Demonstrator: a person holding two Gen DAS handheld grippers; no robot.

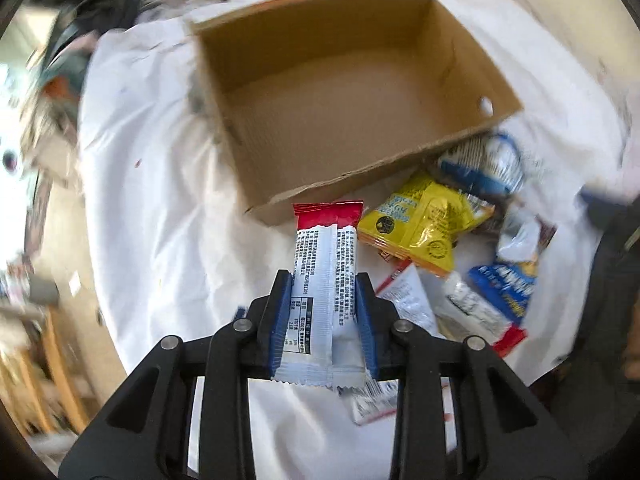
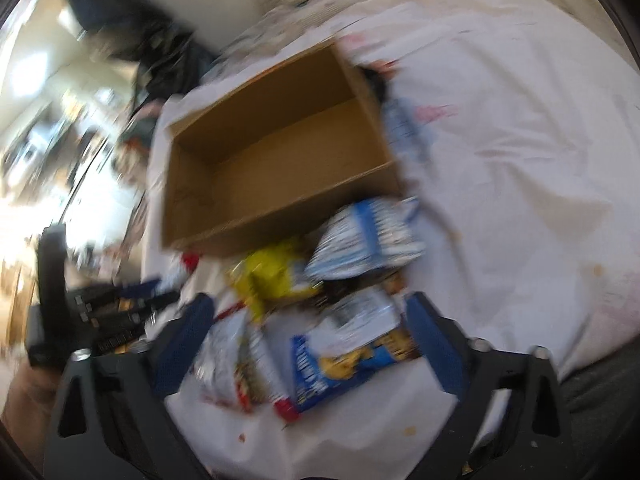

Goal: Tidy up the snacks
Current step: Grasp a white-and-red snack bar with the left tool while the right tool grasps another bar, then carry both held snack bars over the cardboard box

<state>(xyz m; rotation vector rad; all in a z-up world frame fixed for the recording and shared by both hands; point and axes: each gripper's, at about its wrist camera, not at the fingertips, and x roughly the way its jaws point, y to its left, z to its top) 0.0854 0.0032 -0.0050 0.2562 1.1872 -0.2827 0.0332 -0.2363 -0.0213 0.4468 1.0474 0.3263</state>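
- The left gripper (image 1: 323,280) holds a red-and-white snack bar (image 1: 326,276) by its lower half, its blue pads (image 1: 280,320) pressing both long edges, jaws narrow around the wrapper; the bar's red end points toward the open cardboard box (image 1: 460,152) just ahead of it.
- The bar looks light and fairly stiff in its foil sleeve; a grip across the width, as here, seems sound, though the slick wrapper could slide if the squeeze is loose.
- The box sits empty on a white cloth (image 1: 152,184); whether a counter or a bed lies beneath cannot be told.
- Beside the box's near wall lies the pile of remaining snacks: a yellow crinkled bag (image 1: 424,224), a blue-and-white striped bag (image 1: 484,168), a blue cookie pack (image 1: 504,288) and several small white sachets (image 1: 408,300).
- The right gripper (image 2: 308,320) hovers over that pile with jaws wide and nothing pressed between them; the blue cookie pack (image 2: 340,364) lies between its fingers (image 2: 432,340) but untouched.
- The cookie pack likely handles as light and crushable, so a gentle hold across its short width would suit; the puffed bags probably want a pinch at a sealed edge rather than the air-filled middle.
- The right-wrist view is blurred, so labels are unreadable; the left gripper (image 2: 160,300) shows at its left edge.
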